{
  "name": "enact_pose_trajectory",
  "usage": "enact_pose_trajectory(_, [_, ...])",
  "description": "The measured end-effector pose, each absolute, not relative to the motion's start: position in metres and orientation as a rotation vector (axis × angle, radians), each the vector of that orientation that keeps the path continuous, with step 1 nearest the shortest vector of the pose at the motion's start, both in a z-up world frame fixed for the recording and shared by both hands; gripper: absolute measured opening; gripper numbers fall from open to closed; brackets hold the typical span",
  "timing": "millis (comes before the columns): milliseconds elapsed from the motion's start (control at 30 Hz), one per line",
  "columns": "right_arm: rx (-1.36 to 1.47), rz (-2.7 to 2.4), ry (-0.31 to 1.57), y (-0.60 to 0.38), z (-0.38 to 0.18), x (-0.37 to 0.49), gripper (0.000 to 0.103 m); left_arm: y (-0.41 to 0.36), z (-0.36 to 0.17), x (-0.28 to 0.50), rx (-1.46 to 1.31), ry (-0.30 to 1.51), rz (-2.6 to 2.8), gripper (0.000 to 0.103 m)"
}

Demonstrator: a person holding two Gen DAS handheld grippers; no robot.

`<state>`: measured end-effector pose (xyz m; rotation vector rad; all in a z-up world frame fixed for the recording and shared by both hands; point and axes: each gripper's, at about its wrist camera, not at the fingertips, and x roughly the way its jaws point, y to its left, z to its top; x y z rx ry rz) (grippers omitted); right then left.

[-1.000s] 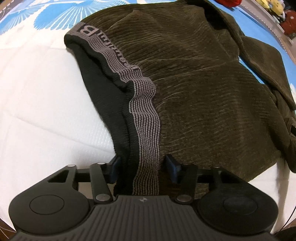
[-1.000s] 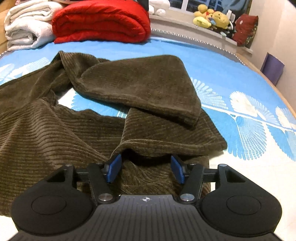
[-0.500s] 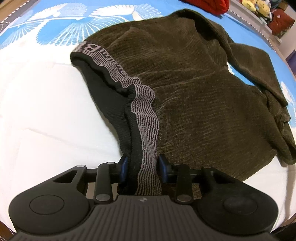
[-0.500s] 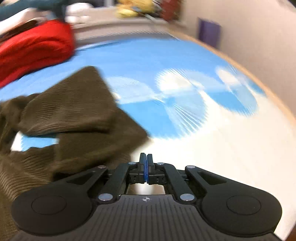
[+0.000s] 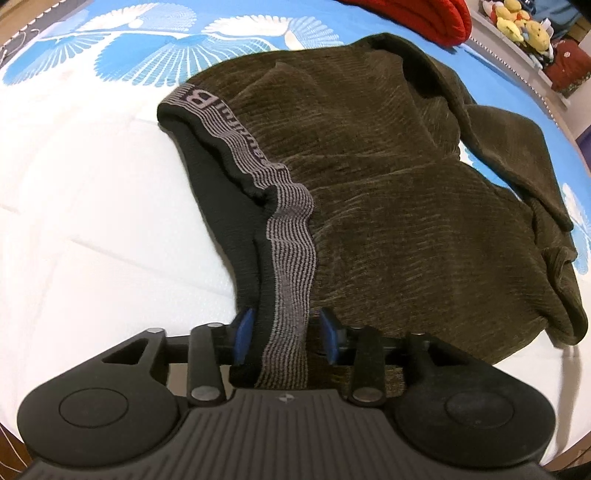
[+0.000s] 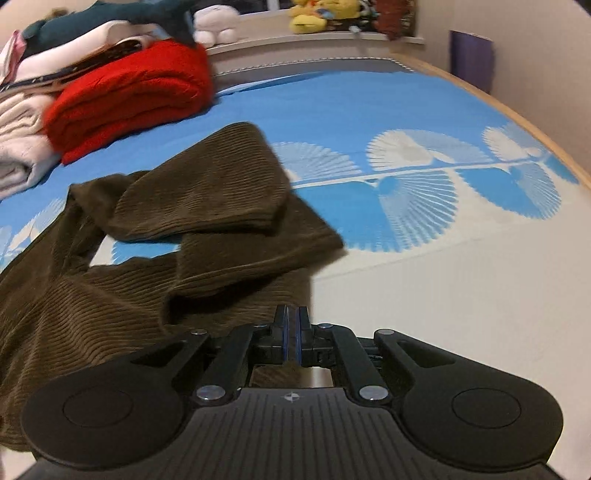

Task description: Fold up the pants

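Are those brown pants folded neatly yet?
No. The pants lie rumpled, legs crossing loosely on the bed.

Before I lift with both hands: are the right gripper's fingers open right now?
No. In the right wrist view the right gripper has its blue pads pressed together at the edge of the brown pants.

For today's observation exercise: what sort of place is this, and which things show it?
Most likely a bedroom: the pants lie on a patterned blue bedsheet, with folded red blanket and plush toys behind.
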<state>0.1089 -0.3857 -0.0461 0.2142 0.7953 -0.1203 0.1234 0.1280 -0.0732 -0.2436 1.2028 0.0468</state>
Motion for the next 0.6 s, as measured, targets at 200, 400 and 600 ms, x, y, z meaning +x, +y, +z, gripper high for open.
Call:
enact_pose_trajectory(200, [0.153,-0.062,0.835,-0.348,-0.059,0.134,0.033,0.123,-0.085,0.131,-0.258,1.231,0.08,0.06])
enact_pose_trajectory(400, [0.101,-0.011,0.892,-0.312,-0.078,0.165,0.058,0.121,-0.091,0.14,-0.267,1.249,0.119,0.061])
enact_pose_trajectory(600, [0.053,0.001,0.928,-0.3,-0.09,0.187,0.063,0.116,-0.097,0.148,-0.222,1.271,0.127,0.061])
